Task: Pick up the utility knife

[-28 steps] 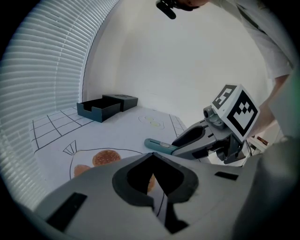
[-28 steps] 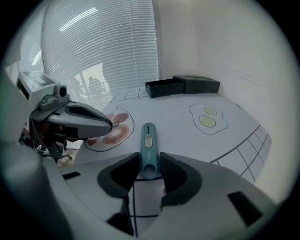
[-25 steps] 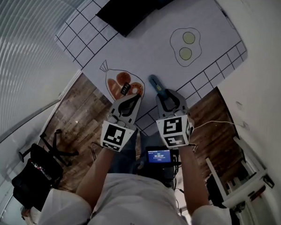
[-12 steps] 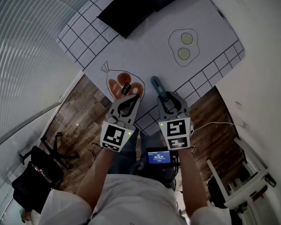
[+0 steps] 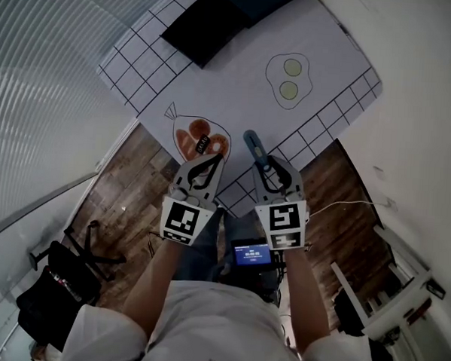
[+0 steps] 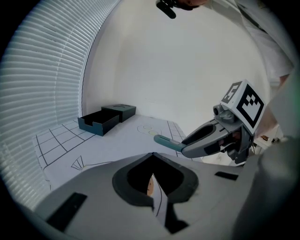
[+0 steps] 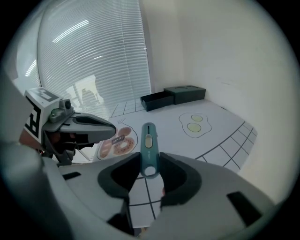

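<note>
The teal utility knife (image 5: 253, 147) (image 7: 149, 143) sticks forward out of my right gripper (image 5: 265, 164) (image 7: 150, 161), which is shut on its rear end. The knife hangs above the white gridded table mat (image 5: 238, 78), near the mat's front edge. In the left gripper view the knife (image 6: 168, 143) shows at the right, held by the right gripper (image 6: 186, 144). My left gripper (image 5: 214, 160) (image 6: 152, 157) stands beside it on the left, shut with nothing in it, over the drawing of a bread bag (image 5: 201, 137).
An open dark teal box (image 5: 211, 17) (image 7: 171, 97) sits at the far end of the mat. A fried-egg drawing (image 5: 289, 77) lies to the right. Wood floor, a black chair (image 5: 62, 273) and a white frame (image 5: 385, 290) flank the table.
Both grippers have risen a little, and the knife has gone up with the right one. The left gripper stays shut and empty.
</note>
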### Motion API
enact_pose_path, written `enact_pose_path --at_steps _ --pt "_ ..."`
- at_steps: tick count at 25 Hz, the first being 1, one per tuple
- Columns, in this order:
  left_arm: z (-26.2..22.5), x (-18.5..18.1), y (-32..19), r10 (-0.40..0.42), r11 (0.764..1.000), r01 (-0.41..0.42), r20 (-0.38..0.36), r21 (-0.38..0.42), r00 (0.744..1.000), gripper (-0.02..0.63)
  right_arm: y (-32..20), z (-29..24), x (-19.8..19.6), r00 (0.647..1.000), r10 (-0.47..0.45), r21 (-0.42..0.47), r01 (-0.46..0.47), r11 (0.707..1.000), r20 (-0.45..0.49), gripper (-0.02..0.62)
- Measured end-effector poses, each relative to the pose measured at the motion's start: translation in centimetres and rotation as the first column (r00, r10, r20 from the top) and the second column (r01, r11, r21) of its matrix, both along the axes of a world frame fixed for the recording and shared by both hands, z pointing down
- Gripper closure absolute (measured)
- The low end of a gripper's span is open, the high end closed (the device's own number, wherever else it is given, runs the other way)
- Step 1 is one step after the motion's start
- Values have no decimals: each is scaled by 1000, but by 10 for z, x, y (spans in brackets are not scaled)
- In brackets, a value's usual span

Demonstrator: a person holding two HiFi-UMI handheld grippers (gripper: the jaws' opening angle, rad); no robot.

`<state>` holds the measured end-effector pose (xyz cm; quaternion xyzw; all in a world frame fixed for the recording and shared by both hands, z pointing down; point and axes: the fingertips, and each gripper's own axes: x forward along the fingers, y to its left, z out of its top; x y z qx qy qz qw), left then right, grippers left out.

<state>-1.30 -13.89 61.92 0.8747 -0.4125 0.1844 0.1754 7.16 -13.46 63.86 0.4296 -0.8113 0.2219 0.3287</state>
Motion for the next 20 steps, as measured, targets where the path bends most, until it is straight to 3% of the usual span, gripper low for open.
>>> enact_pose_path --at_steps 7,20 --pt "-20 -4 2 15 998 -17 31 61 999 600 6 -25 3 999 38 66 -38 997 11 460" --pt "-87 -8 -2 15 985 -18 18 174 1000 600 9 -95 16 990 117 188 -131 973 81 460"
